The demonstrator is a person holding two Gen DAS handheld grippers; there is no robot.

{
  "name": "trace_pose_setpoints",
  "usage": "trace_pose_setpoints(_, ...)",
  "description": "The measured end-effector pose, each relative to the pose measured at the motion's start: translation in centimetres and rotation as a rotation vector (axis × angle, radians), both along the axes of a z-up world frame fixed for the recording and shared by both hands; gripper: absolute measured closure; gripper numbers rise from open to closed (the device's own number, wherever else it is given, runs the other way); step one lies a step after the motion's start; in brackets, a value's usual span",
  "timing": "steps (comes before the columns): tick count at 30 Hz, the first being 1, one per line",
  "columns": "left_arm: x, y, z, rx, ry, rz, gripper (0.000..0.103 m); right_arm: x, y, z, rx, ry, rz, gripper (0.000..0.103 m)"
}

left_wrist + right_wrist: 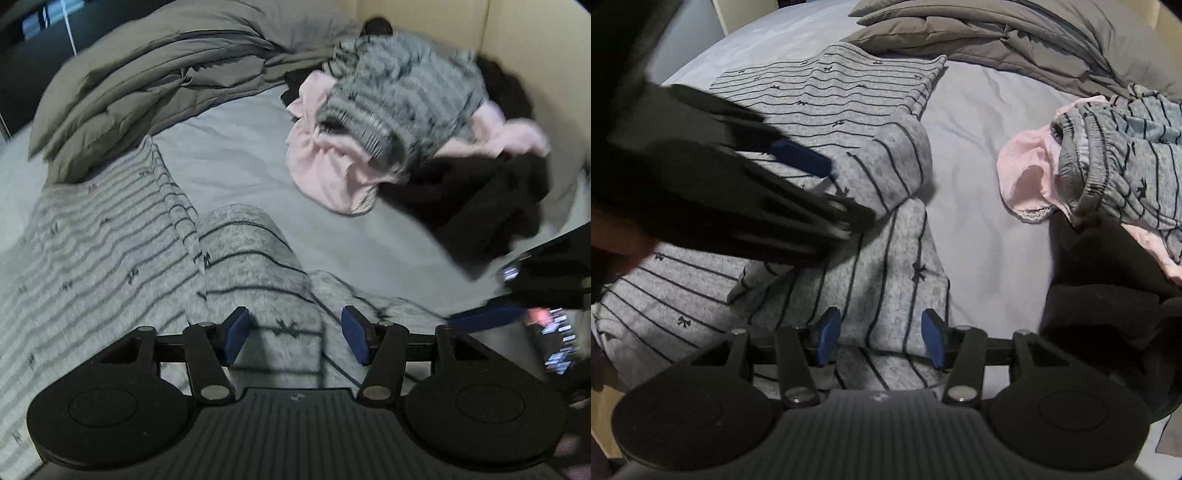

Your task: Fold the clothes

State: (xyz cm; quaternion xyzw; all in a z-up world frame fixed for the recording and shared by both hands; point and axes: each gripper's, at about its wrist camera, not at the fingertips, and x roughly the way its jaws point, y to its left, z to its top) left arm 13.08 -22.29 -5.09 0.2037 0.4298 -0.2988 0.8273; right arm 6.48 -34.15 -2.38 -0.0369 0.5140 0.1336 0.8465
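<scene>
A grey top with thin dark stripes and small bows [110,240] lies partly folded on the bed, and it shows in the right wrist view [827,96] too. My left gripper [293,338] is open and empty, its blue pads just above a folded sleeve of the top [251,243]. It also shows blurred in the right wrist view [812,177], over the top. My right gripper [881,338] is open and empty above the top's near part [886,280]. Its blurred body shows at the right edge of the left wrist view [517,306].
A pile of clothes lies to the right: striped grey pants [1108,166], a pink garment [1027,173] and black clothes [1100,288]. A rumpled brown-grey duvet [155,85] lies along the far side of the light sheet [240,155]. A beige wall [535,33] stands behind the pile.
</scene>
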Motion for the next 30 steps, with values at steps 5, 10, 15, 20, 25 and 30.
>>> trace_pose_setpoints(5,1.5,0.9,-1.6,-0.043,0.046,0.049,0.092,0.0,-0.7,0.0,0.000,0.006,0.001,0.051)
trace_pose_setpoints(10,1.5,5.3,0.3,-0.204,0.040,0.137,0.094,0.4,-1.2,0.1,0.004,0.005,0.001,0.051)
trace_pose_setpoints(15,0.8,12.2,2.4,-0.384,0.105,0.316,0.094,0.6,-1.1,-0.1,-0.002,0.011,0.013,0.051)
trace_pose_setpoints(20,-2.2,19.5,1.3,-0.389,0.175,0.460,0.093,0.8,-0.3,-0.3,-0.004,0.020,0.039,0.051)
trace_pose_setpoints(25,-4.7,24.7,-0.8,-0.309,0.208,0.592,0.086,1.1,1.0,-0.7,0.006,0.043,0.076,0.051)
trace_pose_setpoints(30,-5.6,27.6,-1.1,-0.273,0.194,0.704,0.086,1.3,2.4,-0.7,-0.015,0.041,0.105,0.050)
